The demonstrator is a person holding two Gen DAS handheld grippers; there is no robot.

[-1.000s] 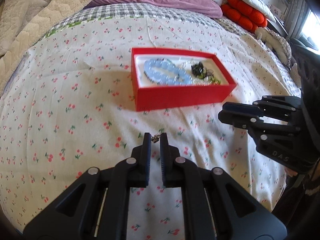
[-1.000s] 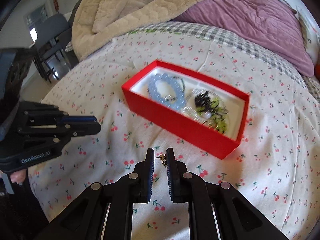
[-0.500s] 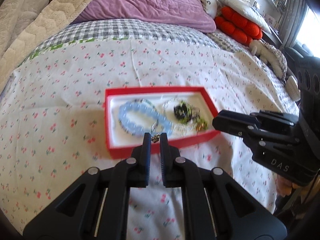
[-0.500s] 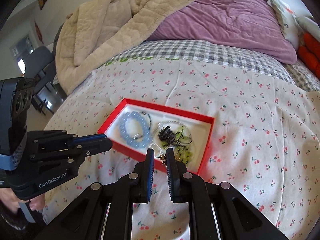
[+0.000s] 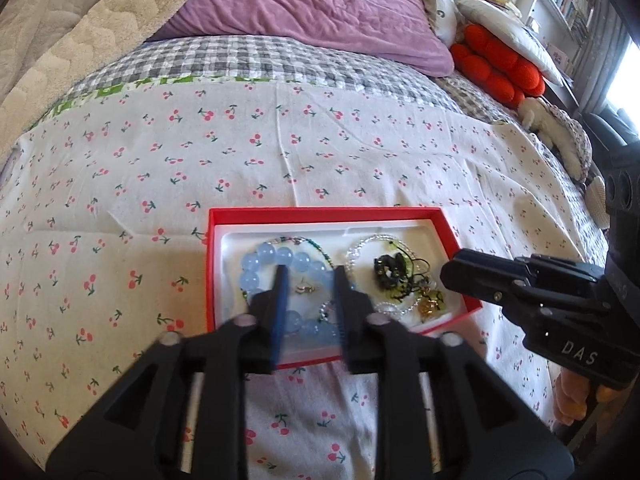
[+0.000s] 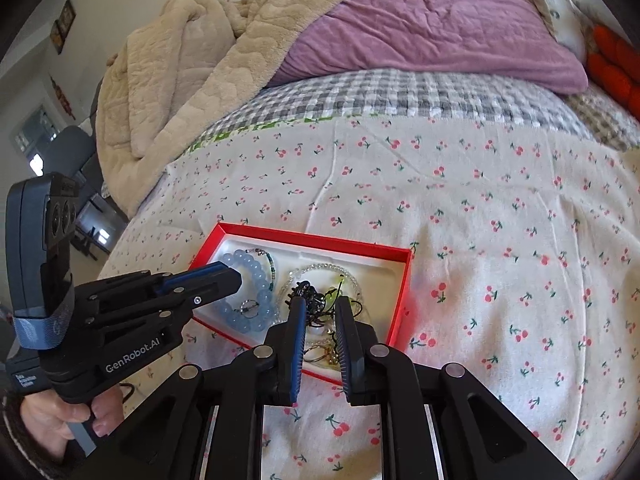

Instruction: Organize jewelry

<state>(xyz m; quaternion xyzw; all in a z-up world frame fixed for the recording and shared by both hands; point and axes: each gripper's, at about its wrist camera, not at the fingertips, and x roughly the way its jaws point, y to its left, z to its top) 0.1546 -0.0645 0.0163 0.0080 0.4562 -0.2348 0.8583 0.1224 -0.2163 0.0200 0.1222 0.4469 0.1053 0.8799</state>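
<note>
Your left gripper (image 5: 308, 280), bottom centre of the left wrist view, has its jaws apart; they have just been opening, and a small metal earring (image 5: 305, 289) shows in the gap, clear of both pads, over the blue bead bracelet (image 5: 276, 260) below. Whether the earring is resting or falling I cannot tell. Your right gripper (image 6: 320, 310), bottom centre of the right wrist view, also has its jaws slightly apart after a small opening; only the jewelry in the box shows between them, nothing pressed by either pad. Both grippers point down into the red box (image 5: 304, 213), which lies on the cherry-print sheet (image 5: 280, 140) in the lower middle of each frame. Inside, on the white lining, the blue bead bracelet fills the left half, with a thin green beaded chain (image 5: 316, 245) along its upper edge. The right half holds a clear bead bracelet (image 5: 360, 246), a dark tangled piece (image 5: 387, 269) and gold-coloured bits (image 5: 430, 304) near the right-hand wall. In the right wrist view your left hand (image 6: 60, 420) grips its handle at lower left. Further out: a grey checked cover (image 6: 400, 92), a purple pillow (image 6: 420, 20) top centre, a beige blanket (image 6: 180, 68) upper left, red cushions (image 5: 496, 64) upper right.
</note>
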